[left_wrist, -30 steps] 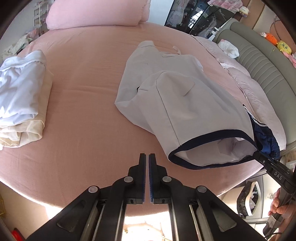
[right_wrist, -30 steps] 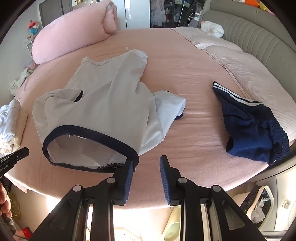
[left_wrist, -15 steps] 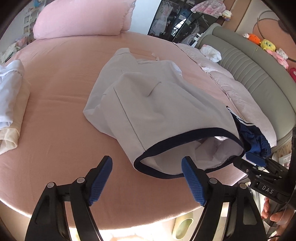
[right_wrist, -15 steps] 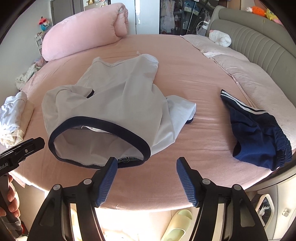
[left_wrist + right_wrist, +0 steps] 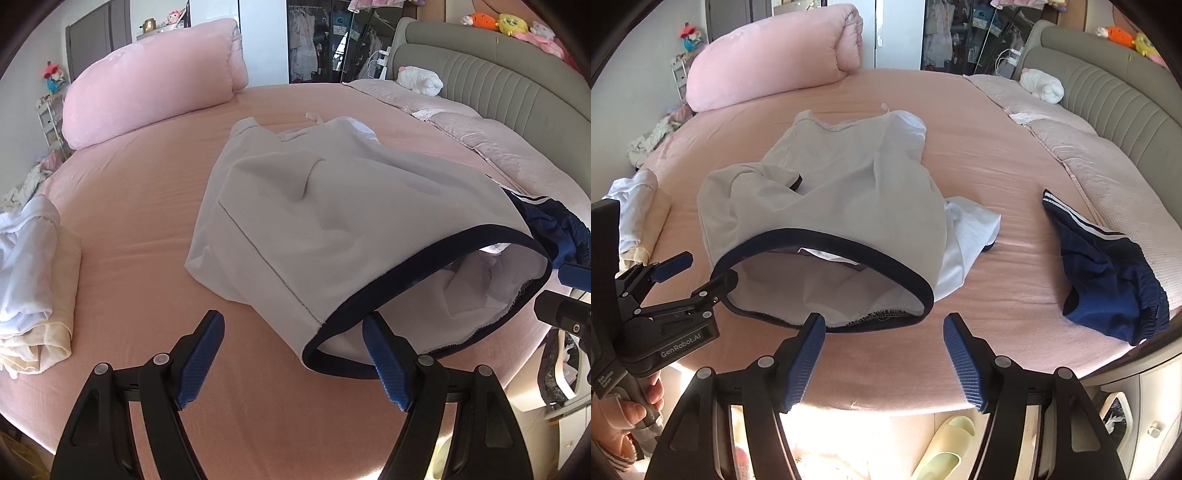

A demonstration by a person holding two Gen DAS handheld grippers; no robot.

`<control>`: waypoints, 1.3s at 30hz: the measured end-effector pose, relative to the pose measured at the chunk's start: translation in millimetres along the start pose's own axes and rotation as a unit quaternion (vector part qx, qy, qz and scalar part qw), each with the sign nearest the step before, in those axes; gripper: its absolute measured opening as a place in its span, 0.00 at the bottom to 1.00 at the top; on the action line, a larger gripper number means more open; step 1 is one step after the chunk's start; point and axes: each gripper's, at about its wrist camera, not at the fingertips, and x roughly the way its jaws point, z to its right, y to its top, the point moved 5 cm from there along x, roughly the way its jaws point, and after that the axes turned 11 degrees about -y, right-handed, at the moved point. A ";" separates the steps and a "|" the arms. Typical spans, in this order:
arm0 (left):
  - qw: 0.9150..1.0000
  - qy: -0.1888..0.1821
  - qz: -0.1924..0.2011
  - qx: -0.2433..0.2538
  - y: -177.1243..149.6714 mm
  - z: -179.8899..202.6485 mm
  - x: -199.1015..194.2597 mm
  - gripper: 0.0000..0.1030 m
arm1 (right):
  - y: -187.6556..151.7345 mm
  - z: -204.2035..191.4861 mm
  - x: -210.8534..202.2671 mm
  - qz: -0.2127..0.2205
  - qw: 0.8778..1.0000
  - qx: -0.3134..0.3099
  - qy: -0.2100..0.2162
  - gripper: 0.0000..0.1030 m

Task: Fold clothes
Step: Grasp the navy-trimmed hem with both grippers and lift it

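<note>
Right view alone shows navy shorts point(image 5: 1108, 266) whole. Grey shirt point(image 5: 842, 184) lies lengthwise, hem at bed point(image 5: 997, 155) near edge. Left gripper point(image 5: 293, 354) and right gripper point(image 5: 884, 350): fingers released.

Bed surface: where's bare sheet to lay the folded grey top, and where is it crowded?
Bare sheet lies between the grey top and the navy shorts, and behind the top toward the pink duvet roll. A strip separates the top from the folded pile. The near edge is crowded: both open grippers, left and right, flank the hem.
</note>
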 end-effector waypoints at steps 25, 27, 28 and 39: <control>0.998 -0.046 0.031 0.021 49.0 0.2 9.3 0.11 | 48.2 -27.9 90.1 -0.032 0.991 0.107 0.077 0.56; 0.998 -0.050 0.038 0.024 54.8 1.2 3.6 0.11 | 53.7 -28.7 104.4 -0.042 0.992 0.100 0.070 0.56; 0.997 -0.052 0.042 0.026 57.7 1.7 0.8 0.11 | 55.7 -29.5 111.2 -0.046 0.992 0.096 0.067 0.56; 0.995 0.041 0.080 0.030 74.7 -22.4 -26.5 0.11 | 97.0 -12.7 94.2 0.078 0.986 0.144 0.032 0.17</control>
